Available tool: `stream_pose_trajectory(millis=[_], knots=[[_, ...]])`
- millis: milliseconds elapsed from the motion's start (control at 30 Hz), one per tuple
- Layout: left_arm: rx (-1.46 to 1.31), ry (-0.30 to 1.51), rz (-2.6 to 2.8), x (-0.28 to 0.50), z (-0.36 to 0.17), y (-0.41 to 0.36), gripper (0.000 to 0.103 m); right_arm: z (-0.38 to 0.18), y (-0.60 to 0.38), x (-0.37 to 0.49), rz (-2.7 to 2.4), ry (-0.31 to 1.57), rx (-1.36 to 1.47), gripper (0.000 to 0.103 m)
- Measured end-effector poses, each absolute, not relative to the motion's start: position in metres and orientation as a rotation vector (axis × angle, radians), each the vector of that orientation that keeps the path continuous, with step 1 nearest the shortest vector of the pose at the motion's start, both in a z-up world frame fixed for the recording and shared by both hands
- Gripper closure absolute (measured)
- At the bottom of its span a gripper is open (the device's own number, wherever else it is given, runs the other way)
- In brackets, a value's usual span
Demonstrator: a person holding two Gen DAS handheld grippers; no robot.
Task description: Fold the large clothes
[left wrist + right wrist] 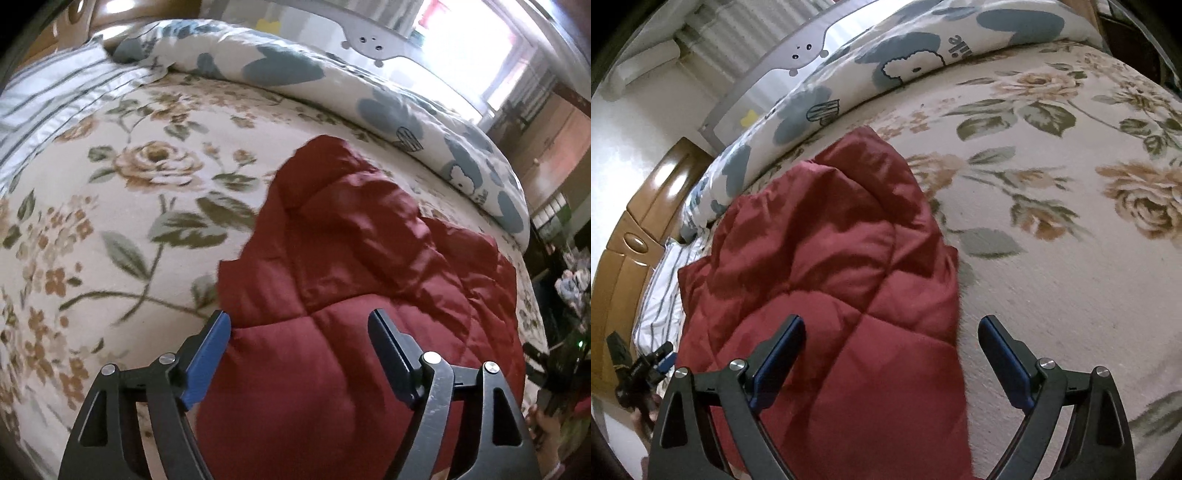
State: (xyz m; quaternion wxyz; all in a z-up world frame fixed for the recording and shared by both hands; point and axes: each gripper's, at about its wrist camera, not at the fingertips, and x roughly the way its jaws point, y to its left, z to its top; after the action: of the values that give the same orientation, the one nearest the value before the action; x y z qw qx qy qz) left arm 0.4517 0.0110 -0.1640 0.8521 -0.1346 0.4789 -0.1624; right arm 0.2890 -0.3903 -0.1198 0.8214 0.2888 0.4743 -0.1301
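Two grippers hang over one red quilted jacket (351, 295) on the floral bedspread (110, 229). Left wrist view: the left gripper (299, 325) is spread wide, gripping nothing, the jacket's left edge at its left finger, garment running away lengthwise. Right wrist view: the right gripper (892, 332) gapes too, straddling the jacket's right edge; open bedspread lies rightward.

Both wrist views close above bedspread (110, 206)

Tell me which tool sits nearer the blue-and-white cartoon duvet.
Hard to call; slightly the right, as a judgement. The right tool hovers open over the red quilted garment's edge, duvet beyond. The left tool hovers open over the same garment, duvet similarly beyond.
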Motion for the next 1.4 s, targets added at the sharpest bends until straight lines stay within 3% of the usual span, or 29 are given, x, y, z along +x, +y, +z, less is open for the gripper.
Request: stream_pose_trajectory(millis=[400, 600, 767, 867, 967, 1033, 1133, 1233, 1400], knots=[[-0.573, 1.137, -0.455, 0.477, -0.217, 0.038, 0.024, -0.14, -0.401, 0.279, -0.167, 1.014, 0.781, 0.007], [-0.717, 1.17, -0.441, 0.491, -0.248, 0.041, 0.01, -0.165, -0.4, 0.283, -0.082, 1.035, 0.895, 0.006], [-0.763, 1.193, -0.482, 0.501, -0.261, 0.036, 0.008, -0.172, -0.394, 0.288, -0.053, 1.029, 0.915, 0.002], [-0.729, 1.191, -0.49, 0.507, -0.262, 0.028, 0.014, -0.175, -0.387, 0.295, -0.034, 1.051, 0.902, 0.004], [-0.678, 1.176, -0.495, 0.509, -0.257, 0.019, 0.034, -0.173, -0.383, 0.296, -0.032, 1.057, 0.894, 0.008], [-0.651, 1.163, -0.5, 0.504, -0.249, 0.017, 0.045, -0.169, -0.381, 0.294, -0.031, 1.049, 0.884, 0.021], [-0.63, 1.148, -0.512, 0.5, -0.239, 0.015, 0.054, -0.16, -0.379, 0.287, -0.017, 1.035, 0.882, 0.04], [-0.619, 1.134, -0.528, 0.491, -0.227, 0.017, 0.059, -0.149, -0.374, 0.281, -0.012, 1.031, 0.865, 0.05], [-0.596, 1.116, -0.549, 0.463, -0.209, 0.03, 0.063, -0.13, -0.364, 0.264, 0.007, 1.031, 0.832, 0.055]])
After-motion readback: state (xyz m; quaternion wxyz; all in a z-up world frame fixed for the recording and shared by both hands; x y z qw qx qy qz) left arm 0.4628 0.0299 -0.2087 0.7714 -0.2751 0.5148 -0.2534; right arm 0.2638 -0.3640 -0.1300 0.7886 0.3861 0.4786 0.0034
